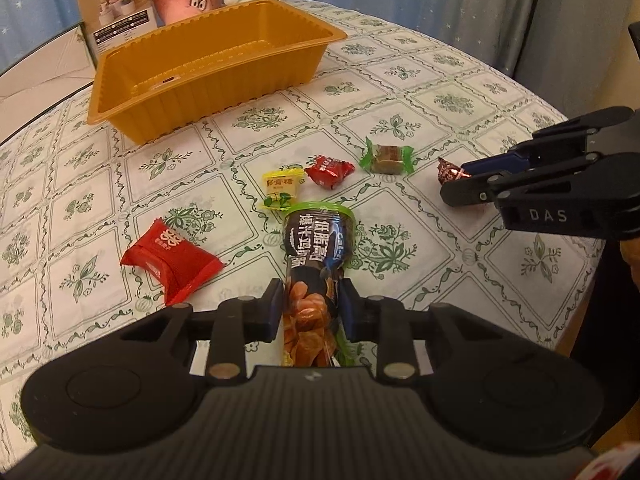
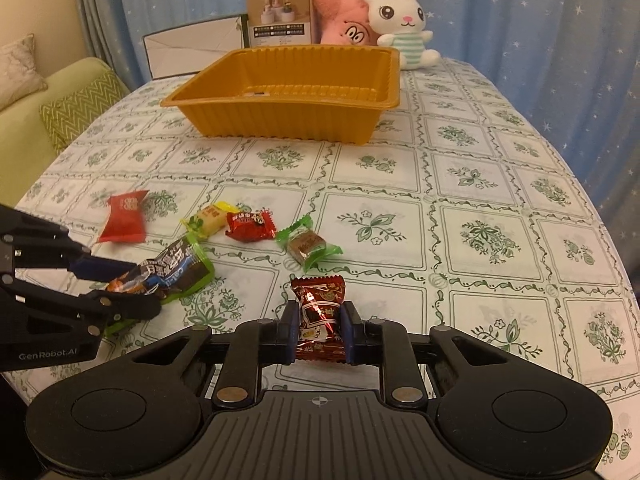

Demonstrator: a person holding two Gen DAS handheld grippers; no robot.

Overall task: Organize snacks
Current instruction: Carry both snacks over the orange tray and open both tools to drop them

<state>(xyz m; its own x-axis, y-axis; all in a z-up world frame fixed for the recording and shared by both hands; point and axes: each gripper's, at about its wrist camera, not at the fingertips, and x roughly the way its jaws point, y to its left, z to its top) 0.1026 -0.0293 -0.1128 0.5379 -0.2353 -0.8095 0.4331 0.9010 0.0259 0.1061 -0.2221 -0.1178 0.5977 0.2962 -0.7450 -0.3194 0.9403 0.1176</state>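
My left gripper is shut on a long dark snack packet with a green edge, whose far end rests near the tablecloth. My right gripper is shut on a dark red foil candy. In the left wrist view that right gripper reaches in from the right with the foil candy at its tip. Loose on the cloth lie a big red packet, a yellow candy, a small red candy and a green-wrapped brown candy. An empty orange tray stands further back.
Behind the tray stand a cardboard box, a pink plush and a white rabbit plush. The round table has a green-patterned cloth. A green sofa with a cushion sits beyond its left edge.
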